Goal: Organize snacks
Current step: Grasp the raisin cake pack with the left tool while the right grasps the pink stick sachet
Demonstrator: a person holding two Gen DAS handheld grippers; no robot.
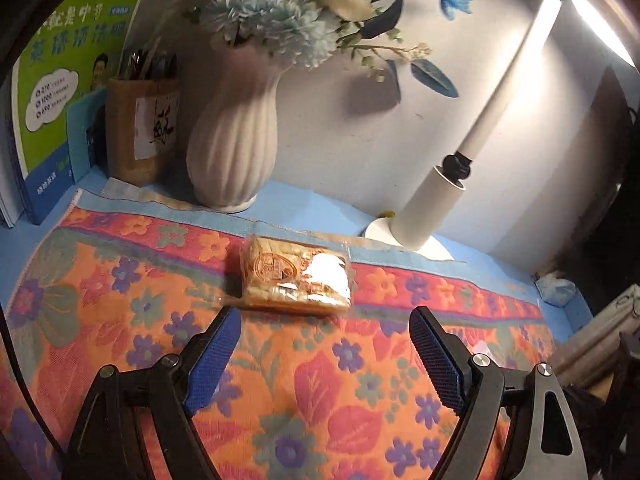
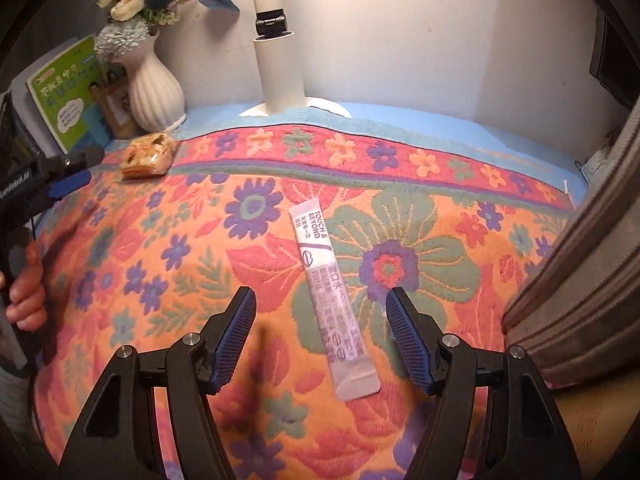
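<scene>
**A:** What lies on the surface?

**B:** A bright floral cloth of orange, pink and purple woven fabric (image 2: 168,264) covers a pale blue surface (image 2: 420,114). In the right wrist view, a long, narrow pale lilac sachet printed with "TOUCH & BEYOND" (image 2: 330,296) lies flat on the cloth, running from 11 o'clock down to 5 o'clock.

**A:** And the right tongs?

**B:** The right tongs (image 2: 322,300) are spread wide and hold nothing. The blue ribbed pads (image 2: 238,328) stand either side of the sachet's lower half, apart from it.

**A:** Any other snack?

**B:** Yes. A small clear-wrapped packet of golden-brown biscuits (image 1: 296,276) rests near the cloth's far border. In the left wrist view it sits at 12 o'clock, just beyond the fingertips.

**A:** The left tongs?

**B:** The left tongs (image 1: 324,312) are also wide open and empty, the left pad's tip close to the packet's near corner; whether they touch is unclear. From the right wrist view, the left tongs (image 2: 70,178) appear at 9 o'clock, gripped by a person's hand (image 2: 24,284).

**A:** What is behind?

**B:** A white ribbed ceramic vase (image 1: 232,136) with blue and cream artificial flowers (image 1: 276,16) at 11 o'clock, a white cylindrical desk lamp (image 1: 432,208) at 2 o'clock, a brown pen holder (image 1: 140,132) and a green book (image 1: 68,80) at 10 o'clock. A grey ribbed fabric item (image 2: 580,280) fills the right wrist view at 3 o'clock.
</scene>
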